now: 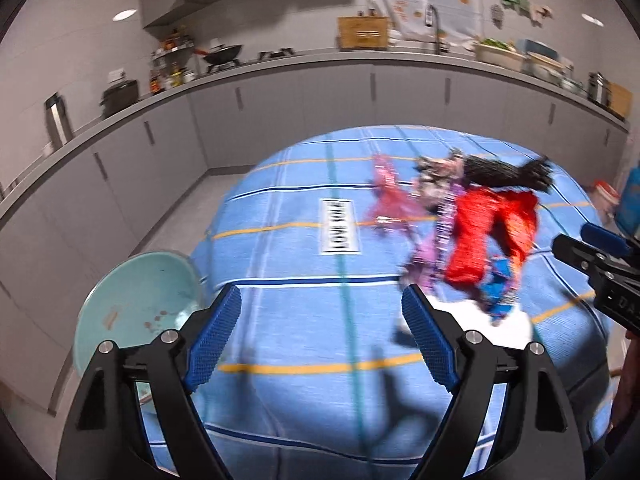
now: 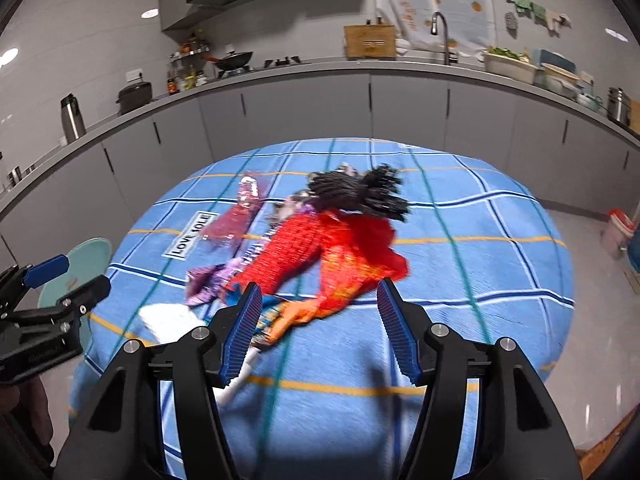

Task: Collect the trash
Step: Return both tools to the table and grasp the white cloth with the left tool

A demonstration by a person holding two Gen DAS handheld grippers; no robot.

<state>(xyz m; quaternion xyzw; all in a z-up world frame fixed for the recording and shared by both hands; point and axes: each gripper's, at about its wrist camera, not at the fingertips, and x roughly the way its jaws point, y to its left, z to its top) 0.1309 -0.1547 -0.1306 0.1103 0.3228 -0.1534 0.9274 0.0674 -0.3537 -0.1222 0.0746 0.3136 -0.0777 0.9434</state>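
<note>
Both grippers stood with jaws apart and nothing between the pads. The left gripper (image 1: 322, 304) gaped wide over bare blue checked tablecloth (image 1: 280, 320), short of the red wrapper (image 1: 476, 240). The right gripper (image 2: 320, 300) was parted about halfway, its pads just short of that red wrapper (image 2: 312, 248). The trash lay heaped mid-cloth: a black shredded bundle (image 2: 360, 192) beyond the red wrapper, a pink wrapper (image 2: 240, 216) and purple foil (image 2: 216, 280) to its left, white paper (image 2: 168, 320) nearest. Only the left view showed the inside of the teal bin (image 1: 136, 300), with scraps at the bottom; only the right view showed a red-lidded tub (image 2: 618, 232) on the floor clearly.
</note>
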